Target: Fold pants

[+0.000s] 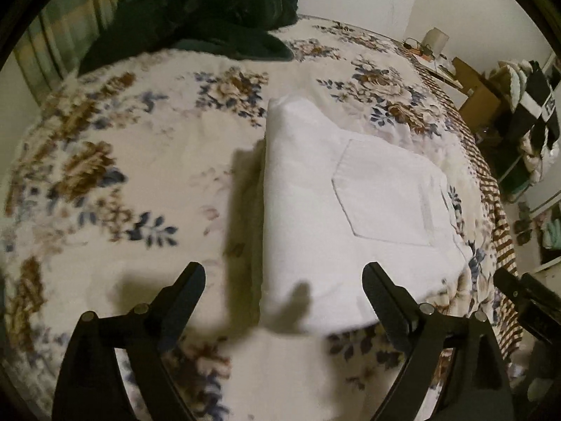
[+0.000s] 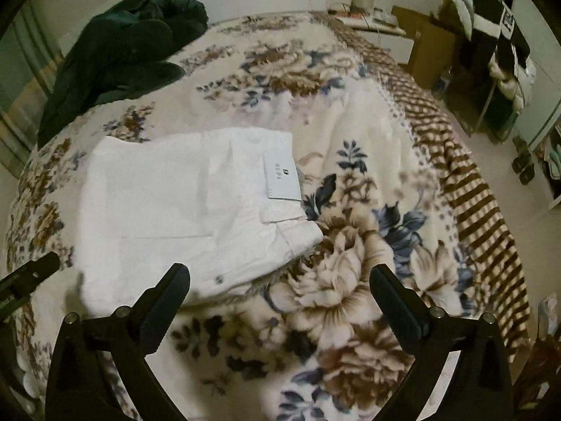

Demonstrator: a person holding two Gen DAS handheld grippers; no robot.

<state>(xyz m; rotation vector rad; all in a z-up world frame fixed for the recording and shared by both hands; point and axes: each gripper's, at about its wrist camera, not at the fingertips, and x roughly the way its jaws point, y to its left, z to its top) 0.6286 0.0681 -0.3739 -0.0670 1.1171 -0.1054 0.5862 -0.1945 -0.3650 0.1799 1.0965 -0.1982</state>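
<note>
White pants (image 1: 333, 210) lie folded into a compact stack on a floral bedspread (image 1: 122, 175), back pocket up. In the right wrist view the pants (image 2: 182, 210) lie to the left, with a white waistband label and a metal button showing. My left gripper (image 1: 284, 273) is open and empty, held above the near edge of the stack. My right gripper (image 2: 280, 273) is open and empty, above the bedspread (image 2: 350, 280) just right of the pants. The right gripper's tip shows at the left wrist view's right edge (image 1: 519, 291).
A dark green garment (image 1: 196, 17) is heaped at the far side of the bed, also in the right wrist view (image 2: 122, 52). The bed's right edge has a brown striped border (image 2: 473, 193). Shelves, boxes and clothes (image 2: 491, 42) stand beyond it.
</note>
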